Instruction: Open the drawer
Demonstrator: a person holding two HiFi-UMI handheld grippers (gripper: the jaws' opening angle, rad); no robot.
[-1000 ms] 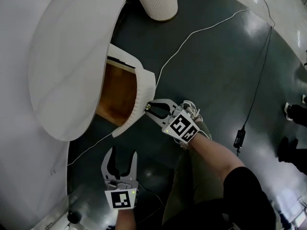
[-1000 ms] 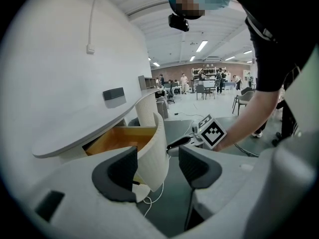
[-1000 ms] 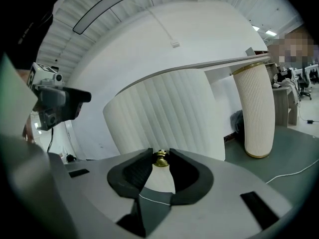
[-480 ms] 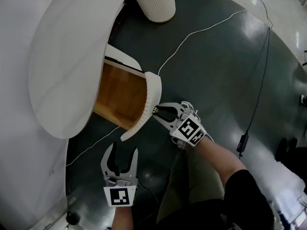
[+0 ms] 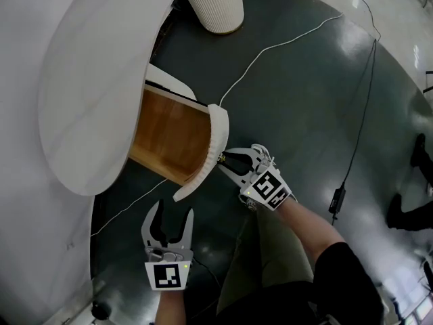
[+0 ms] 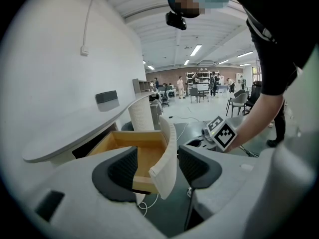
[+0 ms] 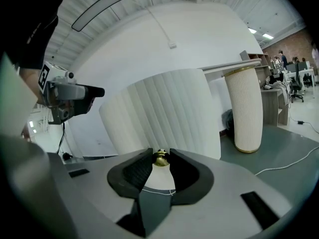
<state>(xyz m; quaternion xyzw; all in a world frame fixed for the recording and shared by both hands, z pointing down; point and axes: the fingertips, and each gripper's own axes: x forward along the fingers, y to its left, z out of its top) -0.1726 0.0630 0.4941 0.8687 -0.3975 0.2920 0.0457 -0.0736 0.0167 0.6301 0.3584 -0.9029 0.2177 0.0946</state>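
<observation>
**1. Drawer pos.**
The drawer [image 5: 172,137] stands part-open. In the head view it projects from under the white surface [image 5: 81,80] toward 4 o'clock. Its wood bottom is exposed and no contents are visible. The curved ribbed front panel [image 5: 215,144] faces the person.

**2. Right claw**
The right claw [image 5: 225,160] is pinching the small brass knob [image 7: 160,158] at the panel's centre, w/ one pad on each side. The jaws sit approx. half spread because the knob fills the gap. The claw points at 10 o'clock, in line w/ the drawer's travel. Judgement: this keeps the pull straight, so the round knob is less likely to slip out.

**3. Left claw**
The left claw [image 5: 172,210] is spread and empty. It hovers over the floor [image 5: 304,114] at 7 o'clock of the drawer, well apart from it. In the left gripper view the panel shows between the jaws but far off, w/ no contact. Judgement: it is parked clear so the drawer path is unobstructed.

**4. Status (judgement)**
The task is well along. The drawer's rear is hidden under the surface, so remaining travel can't be told.

**5. Nearby items**
- A white cable [image 5: 270,49] on the floor passes beneath the drawer.
- A ribbed column [image 5: 213,2] stands at 12 o'clock, clear of the pull path.
</observation>
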